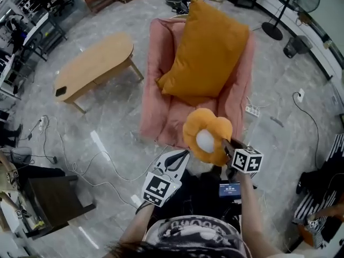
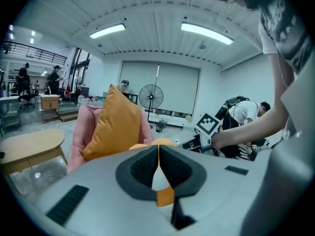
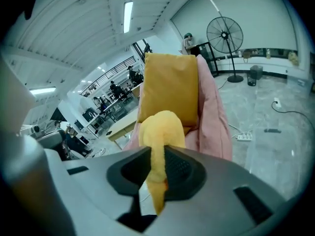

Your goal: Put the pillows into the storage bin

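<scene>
A flower-shaped orange pillow (image 1: pixel 207 136) with a white middle hangs in the air in front of the pink armchair (image 1: pixel 156 79). My right gripper (image 1: pixel 224 144) is shut on its edge, and in the right gripper view the yellow fabric (image 3: pixel 160 127) is pinched between the pads. A large square orange pillow (image 1: pixel 207 50) leans upright against the armchair's back. My left gripper (image 1: pixel 183 156) hovers to the lower left of the flower pillow. Its jaws meet at the tips in the left gripper view (image 2: pixel 159 149) with nothing between them.
A low wooden table (image 1: pixel 94 63) stands left of the armchair. Cables (image 1: pixel 80 165) and a power strip (image 1: pixel 251 110) lie on the marble floor. A standing fan (image 1: pixel 293 4) is at the back right. A dark object with a blue label (image 1: pixel 230 188) lies under my grippers.
</scene>
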Demonstrator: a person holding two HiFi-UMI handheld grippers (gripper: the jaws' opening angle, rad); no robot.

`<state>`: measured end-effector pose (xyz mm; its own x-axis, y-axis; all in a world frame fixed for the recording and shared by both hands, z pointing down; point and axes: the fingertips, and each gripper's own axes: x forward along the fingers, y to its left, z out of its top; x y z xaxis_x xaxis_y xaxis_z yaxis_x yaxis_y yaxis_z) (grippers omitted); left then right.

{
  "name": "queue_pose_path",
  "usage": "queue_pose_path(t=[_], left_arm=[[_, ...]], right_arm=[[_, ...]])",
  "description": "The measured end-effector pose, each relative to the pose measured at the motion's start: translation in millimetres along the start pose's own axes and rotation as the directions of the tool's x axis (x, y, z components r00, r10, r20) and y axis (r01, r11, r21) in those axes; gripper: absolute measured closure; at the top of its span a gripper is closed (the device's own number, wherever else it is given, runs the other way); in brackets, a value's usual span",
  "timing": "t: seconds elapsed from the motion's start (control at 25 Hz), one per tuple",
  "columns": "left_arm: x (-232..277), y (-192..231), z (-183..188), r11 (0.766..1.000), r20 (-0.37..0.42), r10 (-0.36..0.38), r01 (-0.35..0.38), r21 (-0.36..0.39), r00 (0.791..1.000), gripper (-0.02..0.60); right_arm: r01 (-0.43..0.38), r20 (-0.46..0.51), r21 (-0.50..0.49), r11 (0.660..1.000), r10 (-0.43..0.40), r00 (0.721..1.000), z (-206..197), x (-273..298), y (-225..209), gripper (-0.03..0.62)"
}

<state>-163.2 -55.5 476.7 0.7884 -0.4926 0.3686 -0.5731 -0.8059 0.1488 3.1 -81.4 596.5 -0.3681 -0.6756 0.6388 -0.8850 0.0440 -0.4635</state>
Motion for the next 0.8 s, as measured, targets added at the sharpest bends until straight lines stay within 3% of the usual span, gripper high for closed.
queue_pose_path(t=[0.28,0.48,0.8], left_arm=[[48,-53,8,0.989,-0.036,-0.131,0.133,0.061,0.991,0.565],[87,-105,16,0.97,-0.066,-0.221,0.227,0.091,0.973,0.565],[158,-196,24,0.943,-0.118,-0.304,0.316,0.105,0.945,0.565]], right_arm=[[0.117,0.064,0.098,0.988,-0.124,0.99,-11,-67,-74,0.529],[0.214,0.094,0.202,0.956,-0.237,0.967,-35,-128,-149,0.529],[0.232,0.134,0.345,0.909,-0.293,0.947,-58,-205,-257,0.528]])
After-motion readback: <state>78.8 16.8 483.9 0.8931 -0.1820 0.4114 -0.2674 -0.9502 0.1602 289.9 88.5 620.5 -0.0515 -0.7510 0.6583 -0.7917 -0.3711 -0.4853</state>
